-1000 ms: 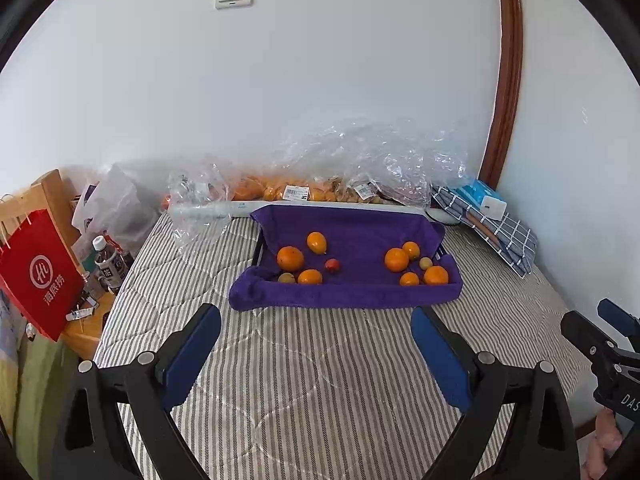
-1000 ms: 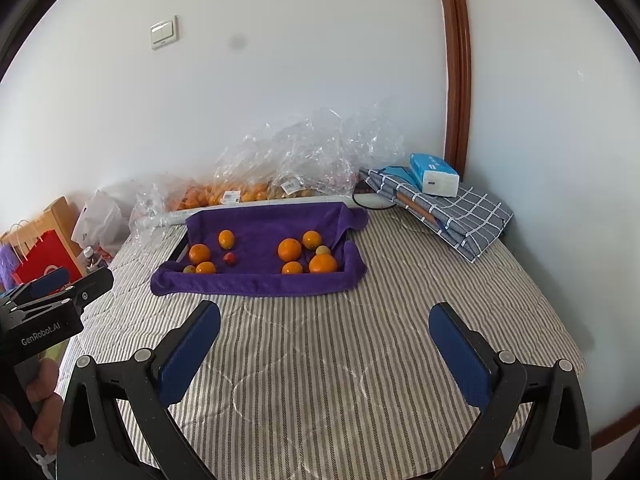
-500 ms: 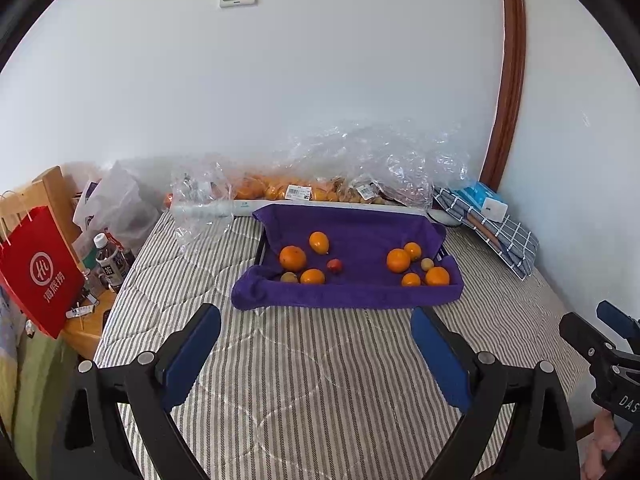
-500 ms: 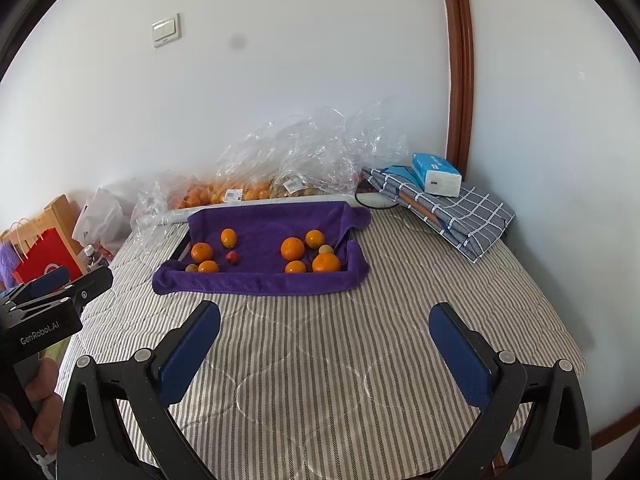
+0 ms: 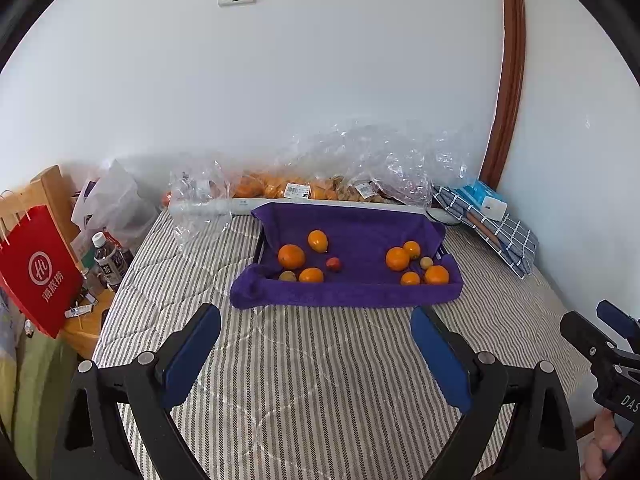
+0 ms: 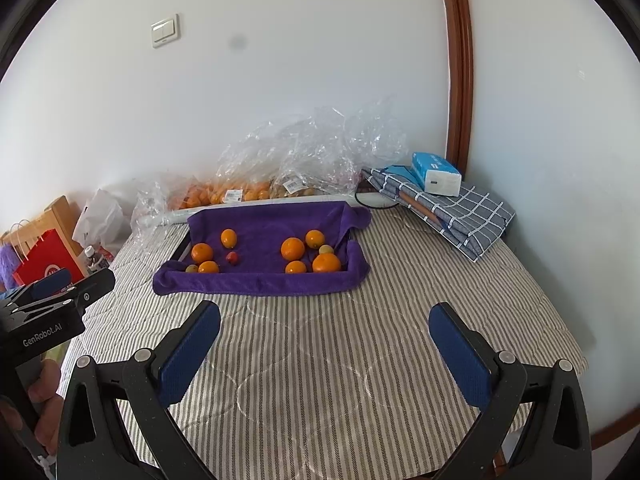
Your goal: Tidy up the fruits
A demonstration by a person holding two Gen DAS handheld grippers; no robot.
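Ten or so fruits sit in the tray [image 5: 448, 280], which is lined with a purple towel [image 5: 352, 232] and lies on the striped bed [image 5: 320, 360]. Taking the tray as my landmark: one cluster lies in its left half, with a big orange [image 5: 291, 256], an oval one [image 5: 318, 241] behind it, a small red fruit [image 5: 333, 264] toward the middle, and a smaller orange and a dull greenish fruit at the near edge. A second cluster of about five, mostly oranges, sits in its right half [image 6: 308, 254]. Behind the tray, against the wall, are clear bags [image 5: 360, 172] with more fruit inside. Right of the tray lies a folded checked cloth [image 6: 460, 212] with a tissue pack [image 6: 436, 168] on it. My left gripper [image 5: 316, 350] hangs over the bed, near side of the tray, jaws spread wide and holding nothing; my right gripper [image 6: 324, 348] is the same, released and empty, also well short of the tray. I judge the oranges firm, fairly light and round, so they will roll on the soft towel; I would close across the widest part, from above. The red fruit and the greenish one look small and perhaps soft, so a gentle squeeze suits them. Loose towel folds could catch a fingertip.
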